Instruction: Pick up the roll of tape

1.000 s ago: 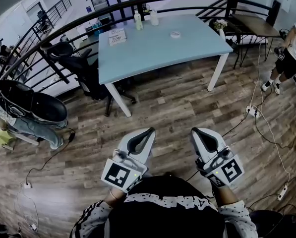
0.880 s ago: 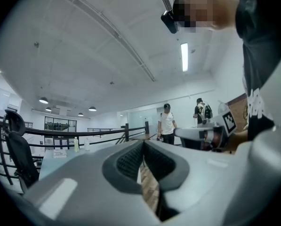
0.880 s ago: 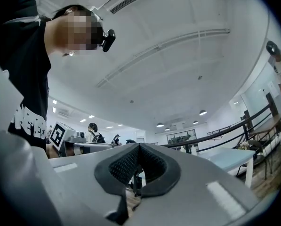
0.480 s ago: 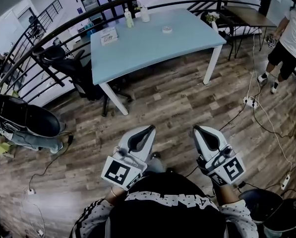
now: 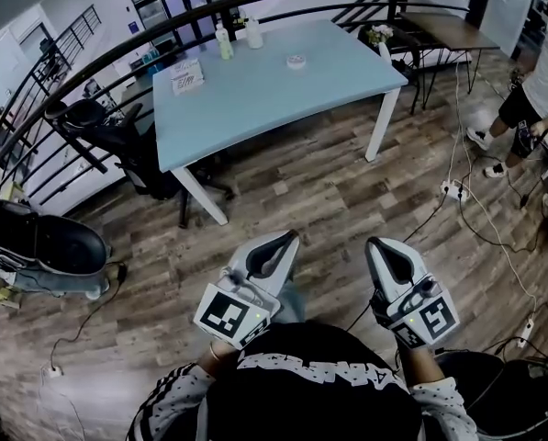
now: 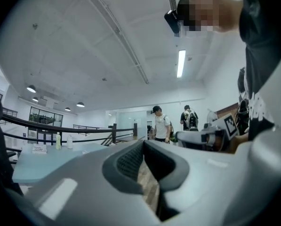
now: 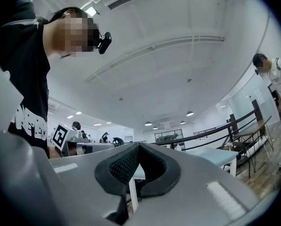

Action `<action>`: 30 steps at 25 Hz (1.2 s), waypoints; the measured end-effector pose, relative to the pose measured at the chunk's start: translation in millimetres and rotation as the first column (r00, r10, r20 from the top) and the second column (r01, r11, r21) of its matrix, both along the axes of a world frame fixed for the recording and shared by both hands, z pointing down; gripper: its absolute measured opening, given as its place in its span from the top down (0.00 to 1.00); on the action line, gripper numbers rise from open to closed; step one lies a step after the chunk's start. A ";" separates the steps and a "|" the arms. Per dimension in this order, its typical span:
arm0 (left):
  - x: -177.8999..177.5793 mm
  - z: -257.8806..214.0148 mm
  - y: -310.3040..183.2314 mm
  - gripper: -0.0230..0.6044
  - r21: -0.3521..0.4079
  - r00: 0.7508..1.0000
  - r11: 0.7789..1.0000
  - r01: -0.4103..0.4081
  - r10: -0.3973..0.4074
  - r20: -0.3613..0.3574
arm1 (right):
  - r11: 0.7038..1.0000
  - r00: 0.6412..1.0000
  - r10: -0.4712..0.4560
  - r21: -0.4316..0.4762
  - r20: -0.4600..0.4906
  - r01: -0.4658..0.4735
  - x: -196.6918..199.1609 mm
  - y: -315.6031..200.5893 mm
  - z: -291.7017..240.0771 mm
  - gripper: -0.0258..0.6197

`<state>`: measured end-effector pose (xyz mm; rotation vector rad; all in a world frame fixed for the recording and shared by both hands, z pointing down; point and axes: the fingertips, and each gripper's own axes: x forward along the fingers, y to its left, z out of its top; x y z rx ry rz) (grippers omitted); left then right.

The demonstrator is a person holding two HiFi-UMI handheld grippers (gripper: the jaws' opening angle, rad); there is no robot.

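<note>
As they point forward, left gripper and right gripper (empty) are pressed shut.

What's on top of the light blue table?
A roll of tape, a greenish bottle, a white bottle and a printed box sit on the table. Nothing covers them.

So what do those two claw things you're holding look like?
The left gripper and right gripper are pale grey shells tapering to a point, with black padding inside the fingers. Each carries a cube with black-and-white square markers. The sleeves are black with white stripes.
</note>
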<state>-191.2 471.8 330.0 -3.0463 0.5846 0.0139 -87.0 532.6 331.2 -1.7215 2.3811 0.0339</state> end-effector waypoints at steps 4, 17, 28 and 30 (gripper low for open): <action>3.6 2.8 -24.4 0.96 -0.006 1.000 1.000 -0.001 0.001 -0.004 | 1.000 1.000 -0.002 0.011 -0.020 0.003 4.6 -26.3 -1.9 0.96; 26.7 5.5 -121.3 0.96 -0.011 1.000 1.000 -0.013 0.013 -0.015 | 1.000 0.999 0.015 0.003 -0.035 -0.015 24.7 -117.2 -1.4 0.96; 14.6 19.9 -190.4 0.96 -0.052 0.999 0.998 0.036 -0.037 -0.010 | 0.999 0.999 -0.031 -0.032 -0.026 0.031 16.7 -194.8 0.5 0.96; 7.7 27.4 -201.3 0.96 -0.061 0.998 0.997 0.057 -0.056 0.003 | 0.998 0.998 -0.051 -0.042 -0.024 0.050 11.7 -207.6 5.9 0.96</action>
